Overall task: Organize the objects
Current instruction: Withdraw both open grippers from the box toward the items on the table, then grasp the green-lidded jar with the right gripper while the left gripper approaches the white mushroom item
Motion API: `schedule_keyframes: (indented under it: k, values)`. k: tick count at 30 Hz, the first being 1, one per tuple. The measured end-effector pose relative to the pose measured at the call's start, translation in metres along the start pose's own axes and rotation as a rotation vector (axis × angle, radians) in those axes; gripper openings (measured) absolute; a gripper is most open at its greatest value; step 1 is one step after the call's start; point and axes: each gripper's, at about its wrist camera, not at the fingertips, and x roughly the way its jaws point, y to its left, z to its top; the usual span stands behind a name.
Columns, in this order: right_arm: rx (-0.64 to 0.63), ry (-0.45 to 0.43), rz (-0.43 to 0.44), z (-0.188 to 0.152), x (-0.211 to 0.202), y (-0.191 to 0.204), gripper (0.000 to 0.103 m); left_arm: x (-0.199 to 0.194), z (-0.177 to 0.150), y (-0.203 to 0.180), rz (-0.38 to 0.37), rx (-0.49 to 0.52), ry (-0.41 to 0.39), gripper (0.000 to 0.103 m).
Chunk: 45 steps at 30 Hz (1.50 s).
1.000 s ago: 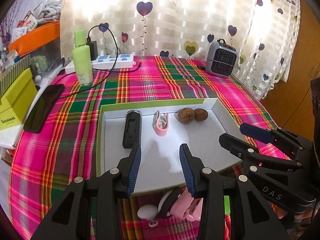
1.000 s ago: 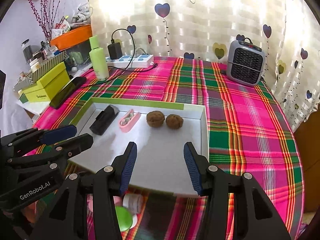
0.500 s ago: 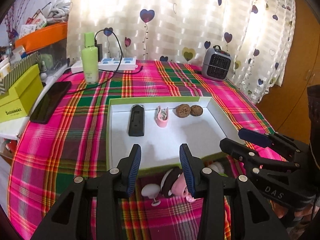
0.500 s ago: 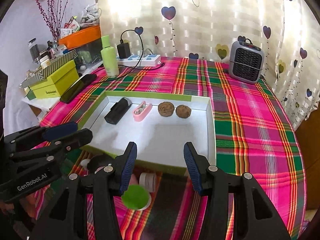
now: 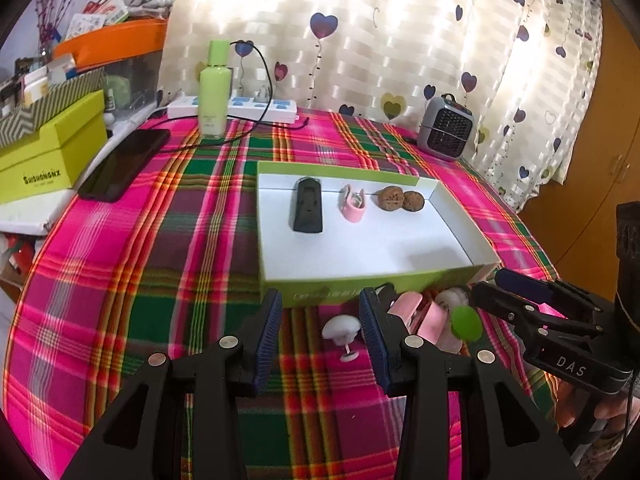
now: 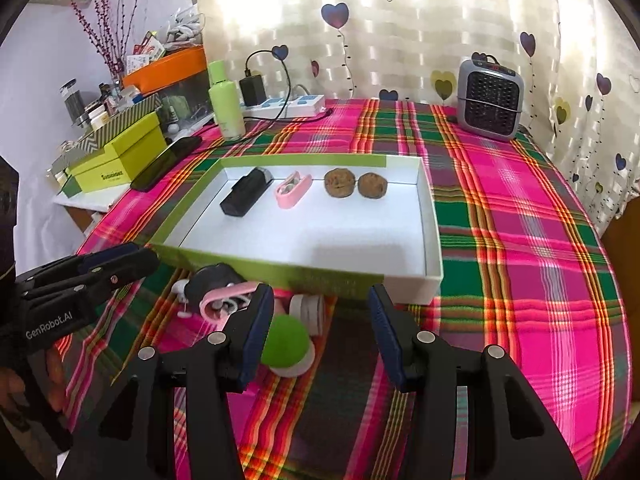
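Both my grippers, left [image 5: 320, 334] and right [image 6: 322, 330], hang with jaws apart, empty, over clutter by the box [image 6: 424, 216]: green cap [image 6: 286, 338], white knob [image 5: 341, 328], pink clip [image 5: 416, 316], maybe tape roll [image 6: 310, 312].

both my tongs hang apart and empty, tilted down over the table.

my left black plastic two-finger gripper with blue ribbed pads [image 5: 320, 336] has its jaws parted, with nothing pressed between the pads. my right black plastic two-finger gripper with blue ribbed pads [image 6: 320, 332] stands a little wider, also gripping nothing. each one shows at the edge of the other's view, so they sit side by side, near but not touching. fingers of my left hand [image 6: 24, 384] wrap its handle.
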Motion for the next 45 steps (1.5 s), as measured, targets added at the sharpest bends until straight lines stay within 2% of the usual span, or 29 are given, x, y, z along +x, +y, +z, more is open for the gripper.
schedule_keyframes:
  k: [21,29,36,45]
  values:
    - [-0.005,0.059,0.077,-0.020,0.015,0.012,0.050,0.019,-0.020,0.004,-0.041,-0.011,0.070,0.039]
    - [0.013,0.050,0.068,-0.022,0.018,0.010,0.050,0.030,-0.023,0.004,-0.044,-0.013,0.103,0.039]
    - [0.022,0.028,0.076,-0.022,0.014,0.008,0.035,0.034,-0.019,0.000,-0.046,0.007,0.104,0.039]
    - [0.021,0.019,0.074,-0.022,0.010,0.006,0.035,0.040,-0.015,-0.007,-0.048,0.035,0.109,0.039]
